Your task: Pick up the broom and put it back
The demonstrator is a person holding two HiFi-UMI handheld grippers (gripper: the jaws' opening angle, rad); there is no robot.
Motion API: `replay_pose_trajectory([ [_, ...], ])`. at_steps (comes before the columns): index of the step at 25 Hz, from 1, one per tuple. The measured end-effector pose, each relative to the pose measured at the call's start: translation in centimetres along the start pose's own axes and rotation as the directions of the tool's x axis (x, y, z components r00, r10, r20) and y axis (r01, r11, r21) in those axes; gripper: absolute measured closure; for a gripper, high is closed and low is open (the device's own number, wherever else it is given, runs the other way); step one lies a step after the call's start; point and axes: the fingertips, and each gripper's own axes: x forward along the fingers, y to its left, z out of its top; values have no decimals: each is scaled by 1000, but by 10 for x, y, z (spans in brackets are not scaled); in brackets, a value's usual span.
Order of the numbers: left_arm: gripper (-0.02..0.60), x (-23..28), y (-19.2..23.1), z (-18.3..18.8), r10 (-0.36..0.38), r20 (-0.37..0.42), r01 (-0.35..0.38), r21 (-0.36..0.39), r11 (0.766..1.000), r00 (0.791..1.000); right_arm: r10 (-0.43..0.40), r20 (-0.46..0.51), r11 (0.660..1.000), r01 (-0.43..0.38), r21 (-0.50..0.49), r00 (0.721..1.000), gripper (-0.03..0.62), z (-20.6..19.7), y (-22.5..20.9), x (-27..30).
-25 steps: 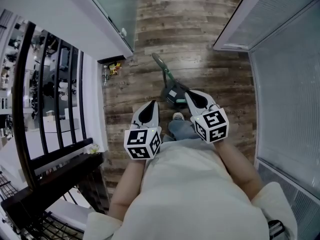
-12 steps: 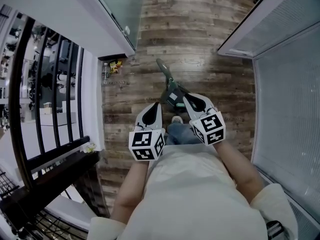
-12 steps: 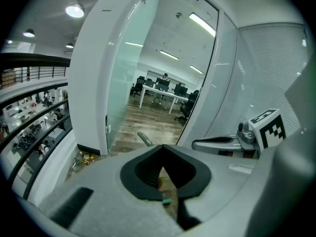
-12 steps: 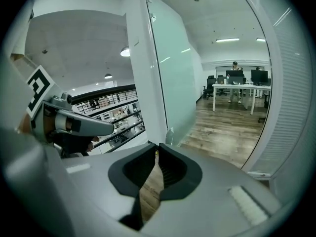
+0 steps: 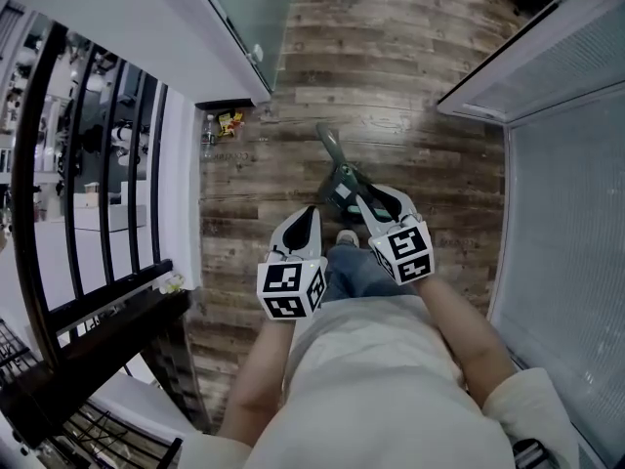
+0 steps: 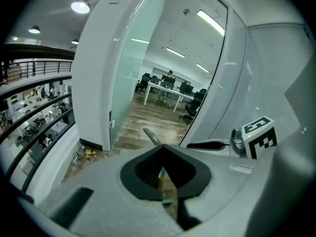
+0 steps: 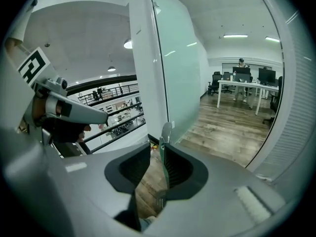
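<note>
Wide wooden floor (image 5: 391,86) underfoot, running away to the far side. A pale glass door (image 5: 244,8) stands far left, a blind-covered wall (image 5: 562,213) shuts in the right, and a black railing (image 5: 88,164) lines the left edge. The person (image 5: 381,389) is bent over, looking steeply down, with both arms reaching forward and one shoe (image 5: 346,236) poking out between the two tools.

Left gripper (image 5: 312,209) sits near the middle, just left of the shoe. In its own view (image 6: 160,148) the two fingers meet at the tips, pressed together with nothing pinched, and only floor shows through the gap behind them.

Right gripper (image 5: 363,191) is over by the broom (image 5: 332,149), and its jaws have just been opening. In its own view (image 7: 157,149) the fingers stand apart with the broom's green-and-grey handle (image 7: 167,131) rising between them. The handle lies along the right-side pad (image 7: 177,167), clear of the left one, so nothing is clamped.

The broom is down on the floor just beyond the shoe. Its dark head is nearest the right gripper, and its handle slants away far-left toward the glass door. Its handle tip shows above the left gripper's closed tips too (image 6: 150,135).

Smallest of all, a few bright wrappers (image 5: 229,120) lie at the foot of the door frame.
</note>
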Motion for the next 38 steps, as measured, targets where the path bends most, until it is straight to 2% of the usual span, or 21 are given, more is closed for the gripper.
replay_pose_trajectory([
  [6,577,12,17,-5,34,-19,-34,-34,999,999,9,-55,1000,-10,-25,998,476,-17,-7,30],
  [18,577,33,27,-22,48,-59,-52,-60,997,997,46,-120,996,-55,-74,992,453,-40,-9,71],
  [30,577,42,32,-29,61,-92,-67,-68,995,994,36,-161,996,-48,-71,986,456,-57,-16,95],
  [38,577,41,38,-32,74,-100,-81,-71,994,992,19,-184,990,-44,-131,983,490,-64,-18,105],
])
